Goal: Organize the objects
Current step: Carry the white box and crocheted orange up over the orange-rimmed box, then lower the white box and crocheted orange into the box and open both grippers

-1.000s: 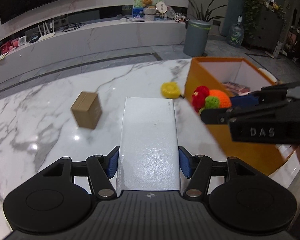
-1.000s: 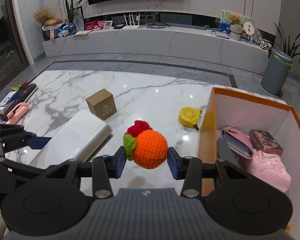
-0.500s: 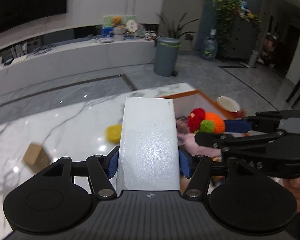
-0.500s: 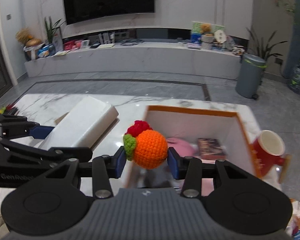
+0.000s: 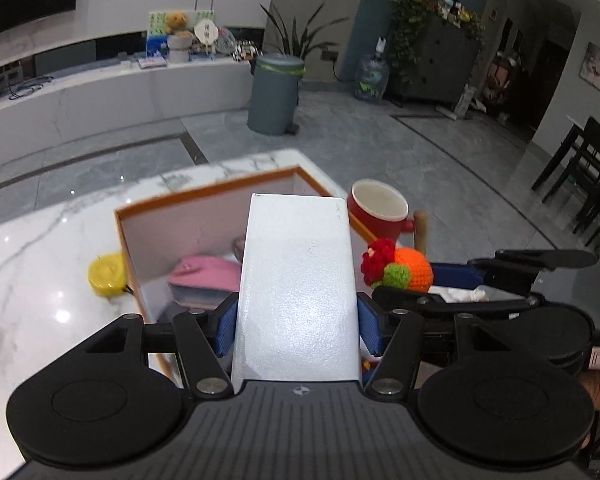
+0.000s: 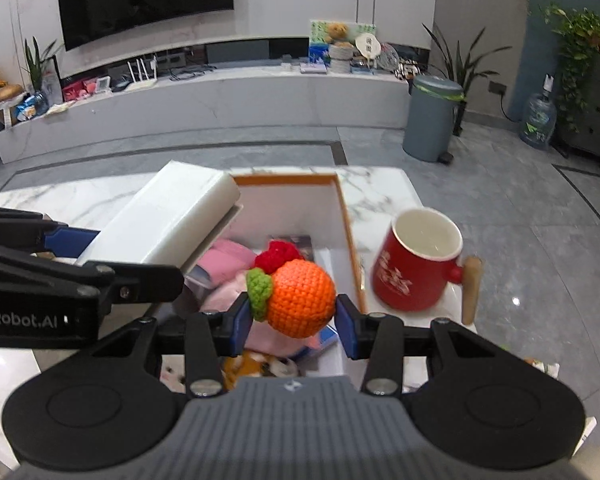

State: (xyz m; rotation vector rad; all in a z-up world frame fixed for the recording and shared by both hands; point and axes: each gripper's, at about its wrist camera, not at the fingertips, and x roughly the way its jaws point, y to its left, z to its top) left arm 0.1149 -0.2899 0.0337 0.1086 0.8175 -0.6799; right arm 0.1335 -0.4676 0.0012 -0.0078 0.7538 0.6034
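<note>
My left gripper (image 5: 298, 330) is shut on a long white box (image 5: 298, 276), which hangs over the orange-rimmed storage box (image 5: 204, 194). In the right wrist view the same white box (image 6: 168, 216) juts over that storage box (image 6: 346, 232) from the left. My right gripper (image 6: 296, 322) is shut on a crocheted orange toy (image 6: 300, 300) with a red and green top, held above the storage box's near part. From the left wrist view the toy (image 5: 404, 268) sits just right of the white box. Pink items (image 6: 224, 260) lie inside the storage box.
A red mug (image 6: 416, 264) with a wooden handle stands on the marble table (image 6: 376, 184) right of the storage box. A yellow tape measure (image 5: 106, 274) lies left of it. A grey bin (image 6: 432, 116) stands on the floor beyond the table edge.
Both grippers have swung right with their loads, from over the open table to above the storage box. The brown cardboard cube has slid out of view and the red mug has come in.
</note>
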